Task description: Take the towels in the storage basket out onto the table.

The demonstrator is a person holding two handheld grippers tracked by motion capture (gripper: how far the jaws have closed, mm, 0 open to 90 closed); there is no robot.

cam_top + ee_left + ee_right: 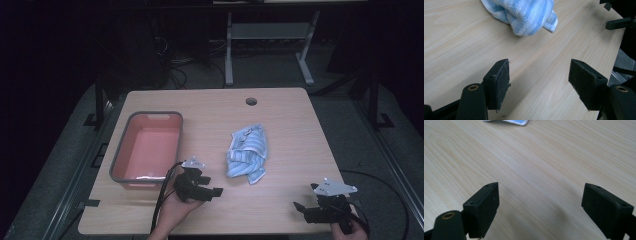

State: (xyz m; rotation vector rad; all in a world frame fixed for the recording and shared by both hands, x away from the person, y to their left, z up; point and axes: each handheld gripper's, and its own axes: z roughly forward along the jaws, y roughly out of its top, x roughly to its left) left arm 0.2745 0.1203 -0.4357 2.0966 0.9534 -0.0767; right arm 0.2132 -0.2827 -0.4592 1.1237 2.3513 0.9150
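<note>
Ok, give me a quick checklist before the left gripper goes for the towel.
1. Left gripper open, nothing between the jaws: ok.
2. Towel lying free on the table, bunched up, touched by neither gripper: ok.
3. Bare wood between left gripper and towel: ok.
4. Right gripper open and well off to the side: ok.
5. Bin apart from the towel: ok.
6. Which towel fold gives the best grip: cannot tell.

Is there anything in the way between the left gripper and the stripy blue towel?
No, nothing visible. Bare wooden table lies between the open left gripper and the crumpled blue-and-white striped towel. The red plastic bin sits off to the side.
</note>
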